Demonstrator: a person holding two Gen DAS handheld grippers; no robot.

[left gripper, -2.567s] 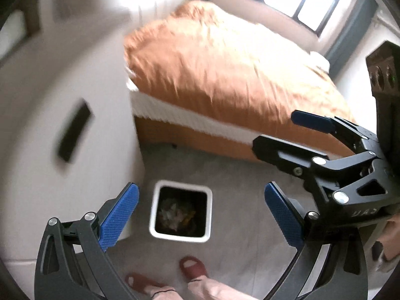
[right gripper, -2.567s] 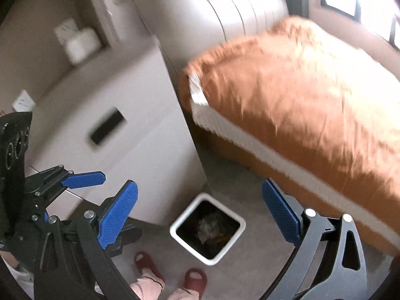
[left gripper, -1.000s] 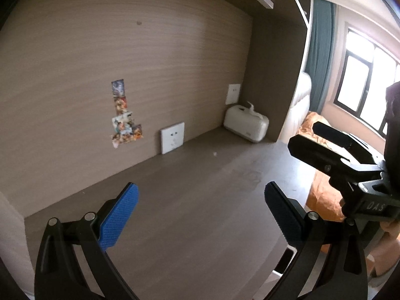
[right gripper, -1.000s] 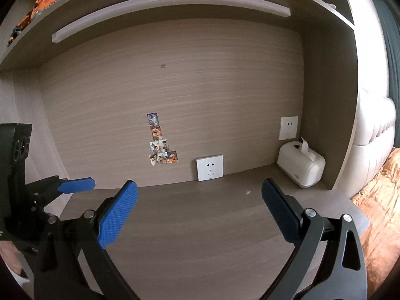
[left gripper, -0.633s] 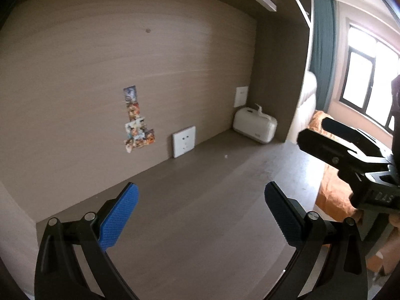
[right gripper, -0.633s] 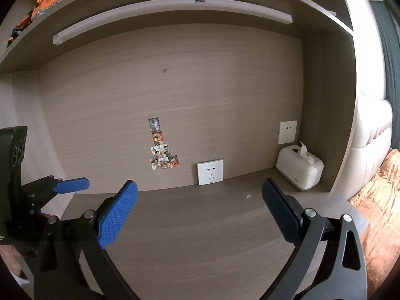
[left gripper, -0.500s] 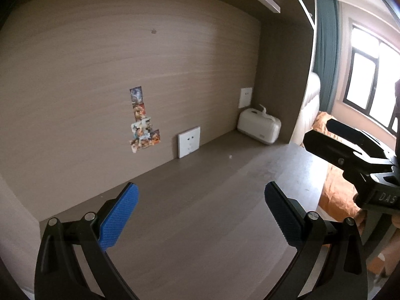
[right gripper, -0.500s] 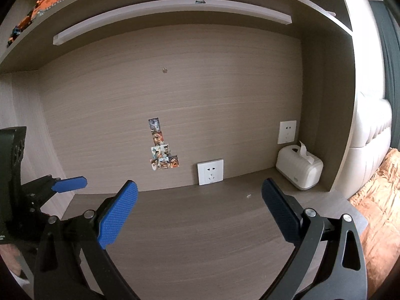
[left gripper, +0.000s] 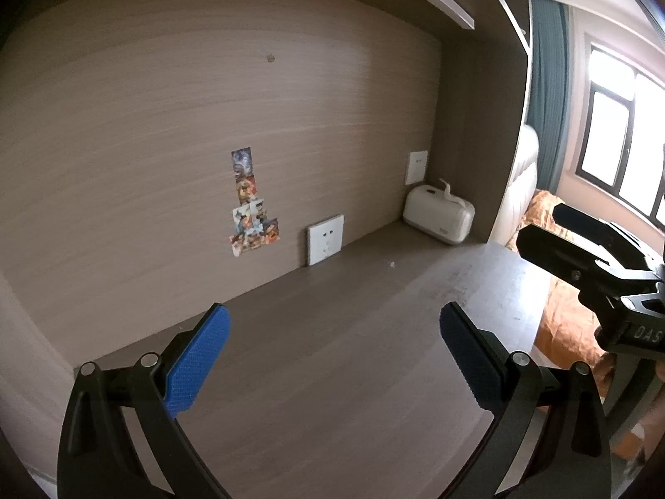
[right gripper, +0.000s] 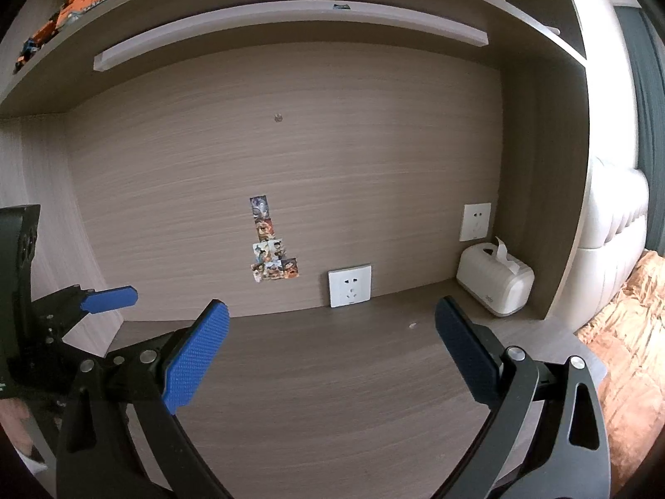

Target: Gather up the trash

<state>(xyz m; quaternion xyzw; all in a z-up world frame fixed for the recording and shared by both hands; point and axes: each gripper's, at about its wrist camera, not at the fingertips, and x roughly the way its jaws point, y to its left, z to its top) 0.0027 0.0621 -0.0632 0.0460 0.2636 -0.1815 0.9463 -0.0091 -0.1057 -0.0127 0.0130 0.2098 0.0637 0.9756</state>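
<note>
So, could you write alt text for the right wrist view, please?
Open right gripper above a bare wooden desk, holding nothing. At the back wall: a socket, stickers, a white tissue box. The left gripper shows at left.

Desk surface [right gripper: 332, 395] open ahead, tissue box [right gripper: 494, 285] in far right corner, shelf [right gripper: 291, 4] overhead.

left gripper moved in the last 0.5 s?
Yes, slightly. In the left wrist view the wall socket and tissue box have slid a bit right of the left gripper, so it has turned slightly left. Fingers open.
</note>
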